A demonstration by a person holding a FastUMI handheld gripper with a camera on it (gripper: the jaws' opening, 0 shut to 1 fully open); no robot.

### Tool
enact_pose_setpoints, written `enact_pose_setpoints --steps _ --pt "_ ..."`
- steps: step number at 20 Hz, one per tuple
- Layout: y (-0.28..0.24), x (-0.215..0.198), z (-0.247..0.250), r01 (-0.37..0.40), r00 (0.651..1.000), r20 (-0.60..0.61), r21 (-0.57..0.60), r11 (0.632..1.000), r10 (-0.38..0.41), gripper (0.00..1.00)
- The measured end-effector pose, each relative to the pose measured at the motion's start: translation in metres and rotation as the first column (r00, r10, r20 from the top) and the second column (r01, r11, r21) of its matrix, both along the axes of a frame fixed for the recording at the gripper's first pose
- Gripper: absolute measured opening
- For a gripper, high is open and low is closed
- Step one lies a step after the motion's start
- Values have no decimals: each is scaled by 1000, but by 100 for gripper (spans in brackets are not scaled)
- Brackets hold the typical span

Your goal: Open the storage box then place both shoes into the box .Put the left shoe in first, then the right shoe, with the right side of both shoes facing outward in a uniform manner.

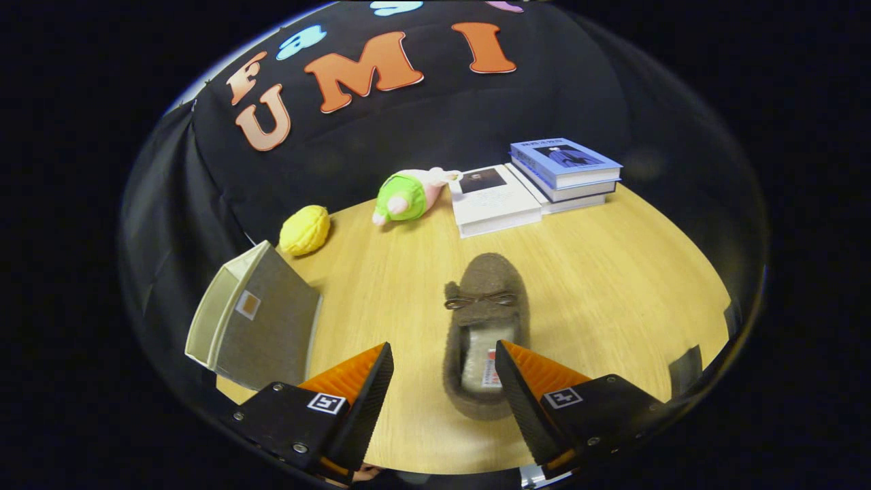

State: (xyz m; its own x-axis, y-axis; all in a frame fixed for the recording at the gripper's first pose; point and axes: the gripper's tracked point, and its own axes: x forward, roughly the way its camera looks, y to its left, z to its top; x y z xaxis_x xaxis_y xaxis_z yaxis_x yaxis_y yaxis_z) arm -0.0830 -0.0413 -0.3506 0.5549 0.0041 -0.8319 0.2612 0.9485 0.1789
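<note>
A brown fuzzy shoe with a small bow lies on the wooden table, toe pointing away, its heel end between my fingers. My gripper is open; the right fingertip hangs over the shoe's opening, the left fingertip stands over bare table to the shoe's left. Neither finger presses on the shoe. A grey fabric storage box stands to the left of the fingers, tilted in view, its pale inner wall showing at its left side.
Beyond the shoe lie a white book and a stack of books with a blue cover. A green and pink plush toy and a yellow lemon-like toy sit near the back wall.
</note>
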Motion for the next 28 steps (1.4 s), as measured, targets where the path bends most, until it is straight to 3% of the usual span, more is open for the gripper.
enact_pose_setpoints --steps 3,8,14,17,23,28 --pt "-12 -2 -7 33 999 -26 44 999 -32 90" --pt "-38 -5 -39 95 991 -95 21 995 -93 89" --pt "-53 9 -65 188 973 -145 31 982 -181 58" --pt "-58 14 -74 274 952 -160 59 960 -262 25" --pt "-61 16 -67 281 952 -142 56 958 -271 4" --pt "-43 30 -25 277 960 -57 91 957 -273 4"
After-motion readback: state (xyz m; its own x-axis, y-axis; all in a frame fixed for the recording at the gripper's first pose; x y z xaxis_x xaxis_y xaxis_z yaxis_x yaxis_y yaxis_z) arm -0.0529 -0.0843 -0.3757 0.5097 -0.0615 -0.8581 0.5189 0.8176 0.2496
